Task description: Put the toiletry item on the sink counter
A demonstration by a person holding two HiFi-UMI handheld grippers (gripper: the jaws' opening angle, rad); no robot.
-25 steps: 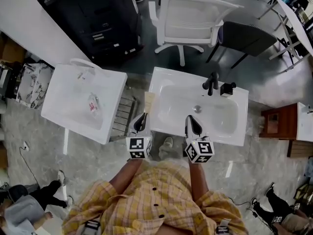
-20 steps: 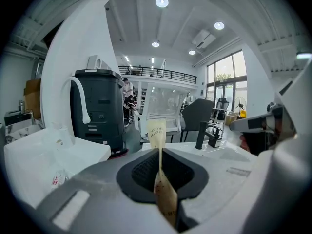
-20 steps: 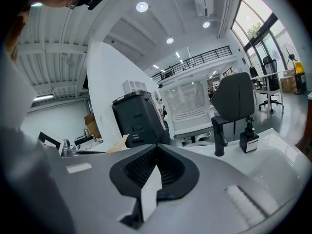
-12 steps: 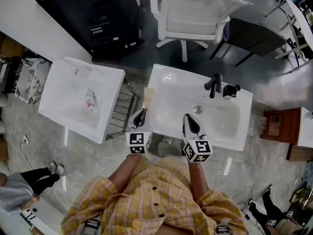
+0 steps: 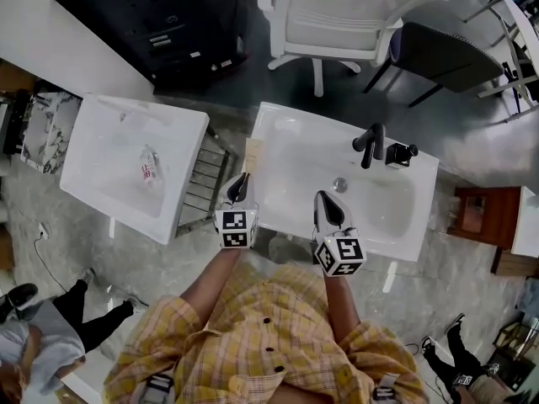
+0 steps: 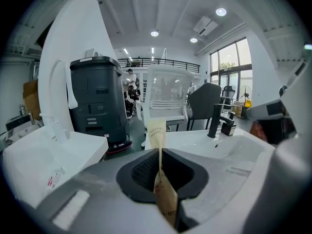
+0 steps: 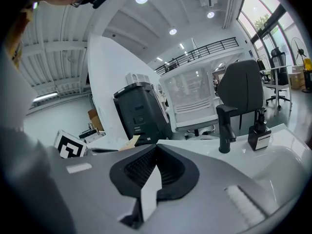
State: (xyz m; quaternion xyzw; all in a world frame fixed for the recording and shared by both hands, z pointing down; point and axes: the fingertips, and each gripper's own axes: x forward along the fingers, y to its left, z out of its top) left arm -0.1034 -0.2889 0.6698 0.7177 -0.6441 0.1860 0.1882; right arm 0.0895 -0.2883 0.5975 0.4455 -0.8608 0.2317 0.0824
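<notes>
Holding a tan sachet (image 6: 156, 135) edge-on, the left gripper (image 5: 239, 185) has its jaws clamped on the packet's lower half. The upper half sticks out ahead at 12 o'clock. The right gripper (image 5: 328, 210) hangs over the near rim of the sink (image 5: 396, 225), jaws together with nothing between them.

Progress: item is in hand and at the sink. In the head view the sachet's free end overlaps the counter's left rim, about 11 o'clock from the person. Whether it touches the surface cannot be told. Judged left to do: lower it onto the flat rim, open the jaws, back off.

Surroundings, outward:
- A rack (image 5: 200, 185) fills the gap just left of the sink, at 9 o'clock of the left gripper. A sachet let go short of the rim would likely land there.
- A faucet (image 5: 370, 144) and a small black bottle (image 5: 400, 153) stand at 1 o'clock on the far rim, well apart from the drop spot.
- A second sink (image 5: 97, 129) at 10 o'clock holds a clear bottle (image 5: 148, 168).
- Beyond are a black cabinet (image 5: 143, 19) at 11, a white chair (image 5: 354, 7) at 12 and a dark chair (image 5: 438, 53) at 1.

Nothing lies on the left rim itself, so the way down looks free.
</notes>
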